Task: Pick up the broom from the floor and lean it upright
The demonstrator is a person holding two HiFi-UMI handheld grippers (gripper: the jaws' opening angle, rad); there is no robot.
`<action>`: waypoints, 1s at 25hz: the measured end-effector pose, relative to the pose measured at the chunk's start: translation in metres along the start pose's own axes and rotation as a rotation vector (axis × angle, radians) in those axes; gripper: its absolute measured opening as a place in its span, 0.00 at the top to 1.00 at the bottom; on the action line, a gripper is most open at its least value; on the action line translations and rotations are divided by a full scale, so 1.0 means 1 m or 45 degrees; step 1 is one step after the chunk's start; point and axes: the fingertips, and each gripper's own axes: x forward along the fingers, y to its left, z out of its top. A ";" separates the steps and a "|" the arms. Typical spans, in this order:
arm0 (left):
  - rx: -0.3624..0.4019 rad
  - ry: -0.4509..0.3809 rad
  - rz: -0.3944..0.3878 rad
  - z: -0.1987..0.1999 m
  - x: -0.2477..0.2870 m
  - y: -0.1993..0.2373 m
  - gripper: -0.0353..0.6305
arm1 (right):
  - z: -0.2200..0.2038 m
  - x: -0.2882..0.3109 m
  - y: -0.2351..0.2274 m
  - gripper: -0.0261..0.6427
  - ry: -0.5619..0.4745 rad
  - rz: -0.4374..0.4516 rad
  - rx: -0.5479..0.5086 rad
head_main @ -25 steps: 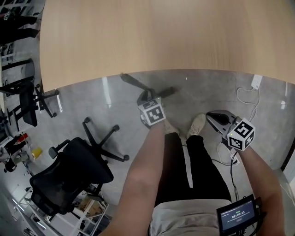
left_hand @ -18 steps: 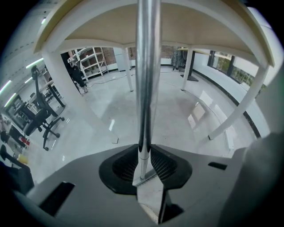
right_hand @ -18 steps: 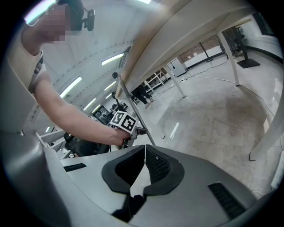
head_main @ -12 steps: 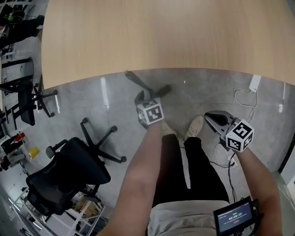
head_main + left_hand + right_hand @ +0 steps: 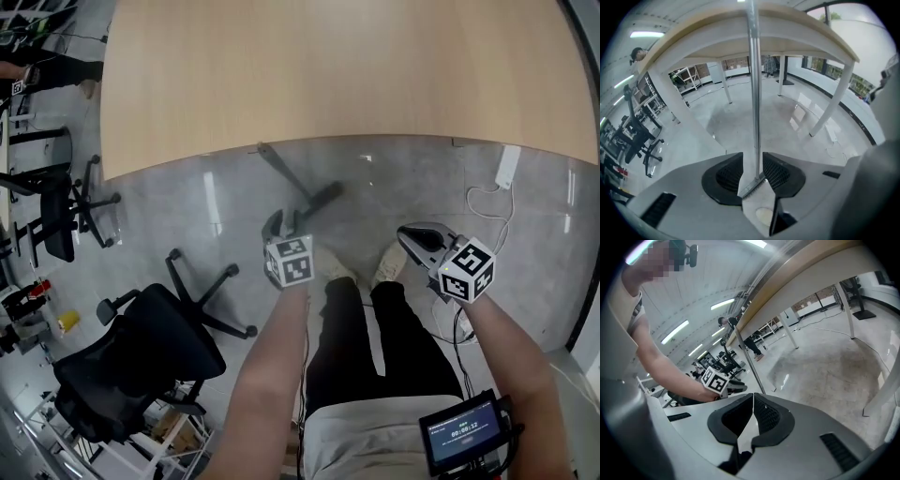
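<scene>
The broom leans upright, its thin metal pole (image 5: 281, 173) resting against the edge of the wooden table (image 5: 328, 75) and its dark head (image 5: 323, 195) on the floor. In the left gripper view the pole (image 5: 753, 84) rises from the broom head (image 5: 752, 186) to the table edge, in line with the gap between the jaws. My left gripper (image 5: 281, 223) hangs just short of the pole. Its jaws are opening and the pads (image 5: 725, 172) do not touch the pole. My right gripper (image 5: 412, 236) is shut and empty beside the person's right shoe, and from it the pole (image 5: 749, 364) shows to the left.
A black office chair (image 5: 141, 356) stands at the left, with more chairs (image 5: 56, 202) behind it. A white adapter and cable (image 5: 506, 169) lie on the floor at the right. White table legs (image 5: 832, 105) stand beyond the broom. The person's shoes (image 5: 389, 262) are close below the grippers.
My left gripper has opened and let go of the broom pole, then drawn back from it toward the person. The broom stays leaning on the table edge. The right gripper has hardly moved.
</scene>
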 end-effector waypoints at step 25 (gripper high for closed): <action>0.065 -0.437 -0.376 0.050 -0.294 -0.013 0.93 | 0.130 -0.081 0.162 0.93 -0.185 0.181 -0.173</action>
